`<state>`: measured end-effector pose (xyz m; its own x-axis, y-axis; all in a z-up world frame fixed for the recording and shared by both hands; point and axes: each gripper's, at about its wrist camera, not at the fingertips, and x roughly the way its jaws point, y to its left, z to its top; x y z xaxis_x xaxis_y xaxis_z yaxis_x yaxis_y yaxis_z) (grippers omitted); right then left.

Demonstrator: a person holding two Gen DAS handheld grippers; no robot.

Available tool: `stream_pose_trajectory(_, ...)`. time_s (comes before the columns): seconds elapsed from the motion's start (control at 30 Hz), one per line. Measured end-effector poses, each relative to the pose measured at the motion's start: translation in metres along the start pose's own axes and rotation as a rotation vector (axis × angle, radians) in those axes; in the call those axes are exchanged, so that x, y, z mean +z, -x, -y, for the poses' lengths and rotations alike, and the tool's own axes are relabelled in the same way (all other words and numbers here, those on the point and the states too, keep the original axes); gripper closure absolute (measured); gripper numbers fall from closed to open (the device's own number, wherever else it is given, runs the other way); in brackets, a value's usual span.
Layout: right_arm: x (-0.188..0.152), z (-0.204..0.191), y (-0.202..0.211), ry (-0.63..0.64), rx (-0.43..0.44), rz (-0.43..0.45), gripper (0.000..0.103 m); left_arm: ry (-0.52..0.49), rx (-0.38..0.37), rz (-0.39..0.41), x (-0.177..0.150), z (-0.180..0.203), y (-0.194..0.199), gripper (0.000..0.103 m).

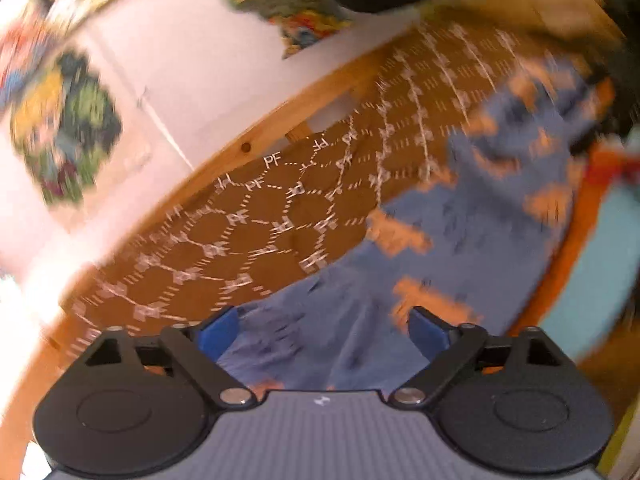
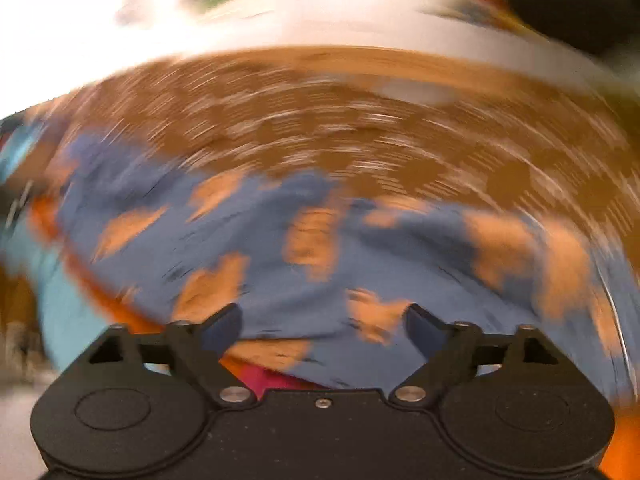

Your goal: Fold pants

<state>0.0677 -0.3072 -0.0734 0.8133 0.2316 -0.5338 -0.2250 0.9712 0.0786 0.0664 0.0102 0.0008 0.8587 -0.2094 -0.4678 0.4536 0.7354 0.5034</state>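
The pants (image 1: 460, 240) are blue with orange patches and lie spread on a brown cloth with a white hexagon pattern (image 1: 280, 216). My left gripper (image 1: 324, 328) is open, its blue fingers wide apart just above the near part of the pants, holding nothing. In the right wrist view the pants (image 2: 320, 248) fill the middle of the frame, blurred by motion. My right gripper (image 2: 322, 326) is open above the pants' near edge, holding nothing.
A wooden rail (image 1: 256, 136) borders the brown cloth on the far side, with a white wall (image 1: 192, 80) behind. A light blue surface (image 1: 596, 280) and an orange edge (image 1: 560, 264) lie to the right. Something red (image 2: 264, 378) shows under the pants' near edge.
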Motion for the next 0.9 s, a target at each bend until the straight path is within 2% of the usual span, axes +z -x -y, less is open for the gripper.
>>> stream_pose_trajectory(0.1,-0.005,0.038,0.009,-0.244,-0.064,0.025,0.003,0.169,-0.106,-0.014,0.029,0.010,-0.023,0.000)
stream_pose_trajectory(0.13,-0.007,0.046,0.010,-0.282,-0.072,0.027,0.003,0.208,-0.149,-0.020,0.039,0.019,-0.030,0.000)
stream_pose_trajectory(0.2,-0.005,0.062,0.010,-0.320,-0.093,0.033,0.006,0.229,-0.237,-0.023,0.063,0.042,-0.049,0.000)
stream_pose_trajectory(0.27,-0.003,0.073,0.013,-0.320,-0.105,0.048,0.012,0.193,-0.315,-0.004,0.082,0.069,-0.060,0.001)
stream_pose_trajectory(0.33,-0.002,0.081,0.013,-0.307,-0.109,0.053,0.017,0.105,-0.353,0.007,0.097,0.102,-0.071,0.012)
stream_pose_trajectory(0.37,-0.001,0.084,0.011,-0.294,-0.118,0.048,0.021,0.054,-0.369,0.015,0.104,0.119,-0.076,0.014)
stream_pose_trajectory(0.43,0.000,0.089,0.008,-0.276,-0.155,0.035,0.025,0.014,-0.403,0.012,0.111,0.142,-0.085,0.022)
stream_pose_trajectory(0.47,-0.001,0.092,0.007,-0.277,-0.171,0.034,0.025,0.012,-0.430,0.000,0.113,0.150,-0.089,0.024)
stream_pose_trajectory(0.57,-0.003,0.104,0.007,-0.293,-0.195,0.040,0.030,0.018,-0.489,-0.060,0.113,0.165,-0.104,0.040)
stream_pose_trajectory(0.63,-0.004,0.110,0.008,-0.288,-0.203,0.041,0.035,0.011,-0.494,-0.101,0.111,0.171,-0.112,0.052)
stream_pose_trajectory(0.77,0.002,0.118,0.002,-0.268,-0.229,0.049,0.037,0.053,-0.516,-0.144,0.106,0.170,-0.119,0.061)
stream_pose_trajectory(0.83,0.005,0.123,-0.002,-0.246,-0.230,0.051,0.038,0.080,-0.515,-0.160,0.106,0.166,-0.120,0.077)
stream_pose_trajectory(0.9,0.010,0.126,-0.005,-0.226,-0.231,0.047,0.044,0.098,-0.503,-0.172,0.107,0.162,-0.122,0.085)
